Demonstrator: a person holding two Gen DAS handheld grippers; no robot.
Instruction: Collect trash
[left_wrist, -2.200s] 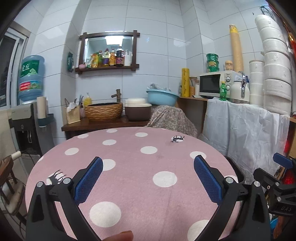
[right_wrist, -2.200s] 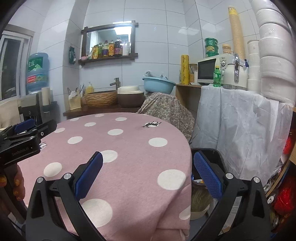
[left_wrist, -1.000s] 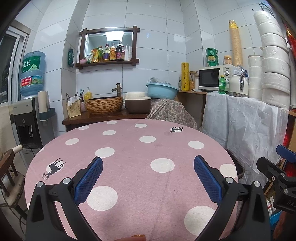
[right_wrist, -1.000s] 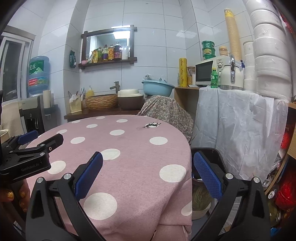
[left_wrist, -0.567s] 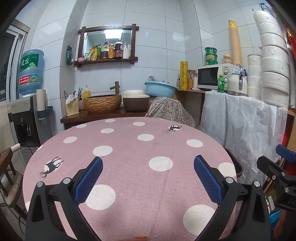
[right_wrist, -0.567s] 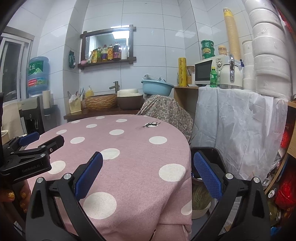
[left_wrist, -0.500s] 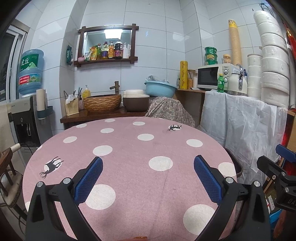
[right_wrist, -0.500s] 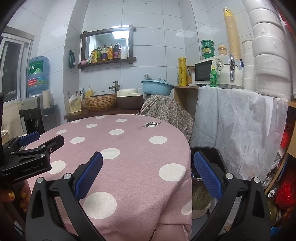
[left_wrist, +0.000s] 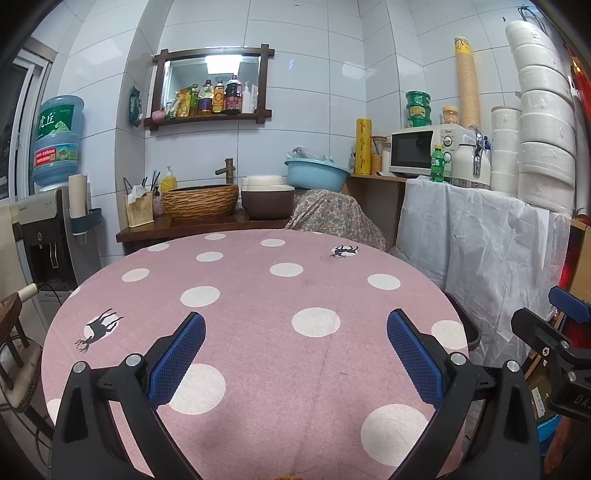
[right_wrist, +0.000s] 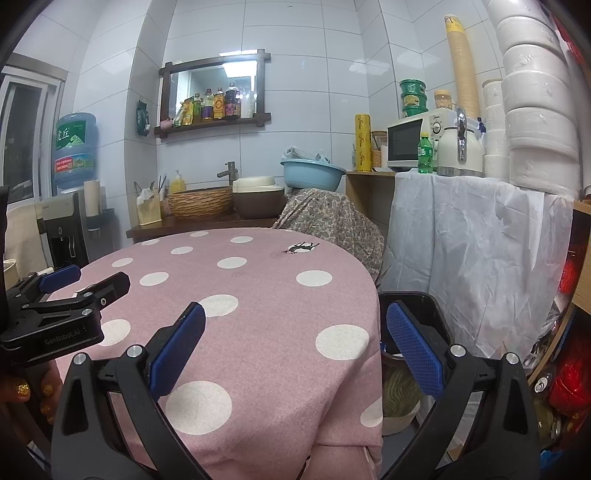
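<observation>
A round table with a pink polka-dot cloth (left_wrist: 258, 302) fills the foreground; it also shows in the right wrist view (right_wrist: 258, 295). No trash lies on its top. My left gripper (left_wrist: 295, 354) is open and empty above the near table edge. My right gripper (right_wrist: 295, 347) is open and empty at the table's right edge. A black bin (right_wrist: 424, 306) stands on the floor right of the table, with trash inside; its rim shows in the left wrist view (left_wrist: 465, 317). The left gripper shows at the left of the right wrist view (right_wrist: 74, 291); the right gripper shows at the right of the left wrist view (left_wrist: 554, 325).
A wooden counter (left_wrist: 192, 229) behind the table holds a woven basin, a brown pot and a blue basin. A cloth-covered shelf (left_wrist: 480, 236) at right holds a microwave and stacked bowls. A water dispenser (left_wrist: 40, 229) stands at left.
Both grippers have drawn back and risen slightly from the table, so more of the cloth shows. Both stay open and empty.
</observation>
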